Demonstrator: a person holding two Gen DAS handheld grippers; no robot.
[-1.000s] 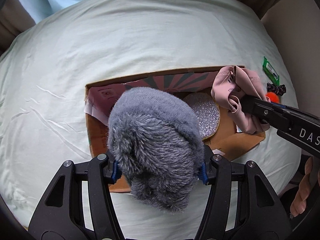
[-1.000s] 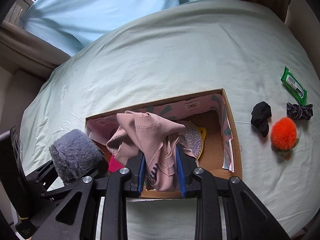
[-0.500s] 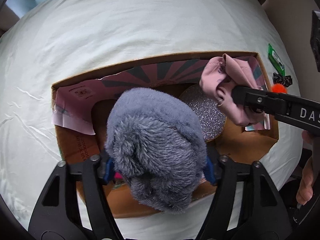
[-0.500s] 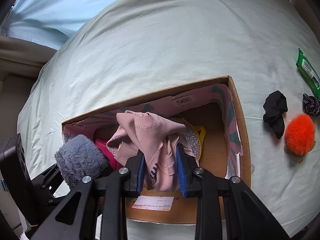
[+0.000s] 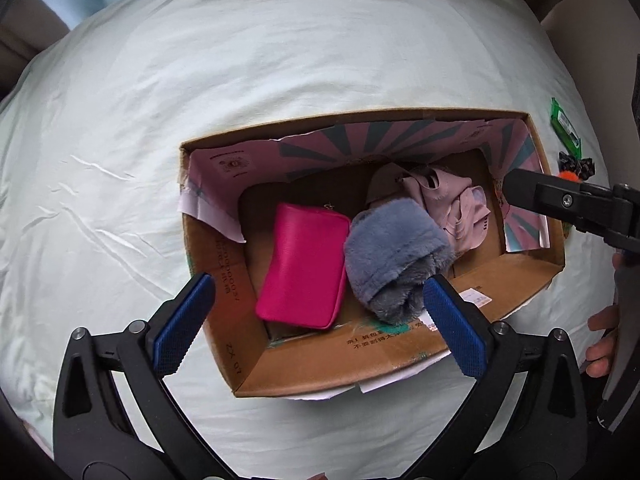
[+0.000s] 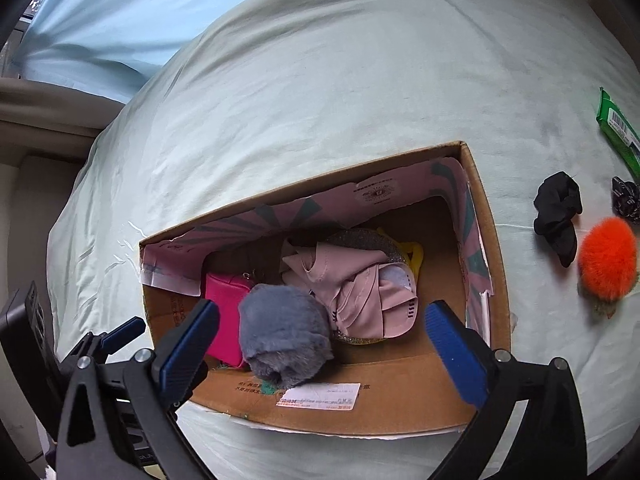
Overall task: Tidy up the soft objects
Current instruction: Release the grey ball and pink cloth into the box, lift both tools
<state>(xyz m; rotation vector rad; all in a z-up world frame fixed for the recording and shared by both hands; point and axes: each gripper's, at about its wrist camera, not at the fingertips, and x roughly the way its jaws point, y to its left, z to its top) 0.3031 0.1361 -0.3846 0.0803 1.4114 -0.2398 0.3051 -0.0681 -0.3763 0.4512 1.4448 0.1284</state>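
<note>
An open cardboard box [image 5: 224, 280] [image 6: 486, 216] sits on a pale green bedsheet. Inside lie a grey furry soft item [image 5: 394, 254] [image 6: 282, 330], a pink cloth [image 5: 452, 204] [image 6: 356, 284] and a magenta pouch [image 5: 304, 264] [image 6: 224, 312]. A glittery silver disc [image 6: 360, 238] lies under the pink cloth. My left gripper [image 5: 320, 324] is open and empty above the box's near side. My right gripper [image 6: 324, 346] is open and empty above the box; one of its arms shows in the left wrist view [image 5: 568, 204].
On the sheet right of the box lie an orange pompom [image 6: 606, 258], a black cloth [image 6: 558, 210], a dark scrunchie [image 6: 626, 198] and a green packet [image 6: 618, 130] [image 5: 564, 126]. A pale blue curtain [image 6: 100, 28] hangs behind the bed.
Both grippers have opened. The grey furry item and the pink cloth have dropped into the box. The magenta pouch, hidden before, now shows.
</note>
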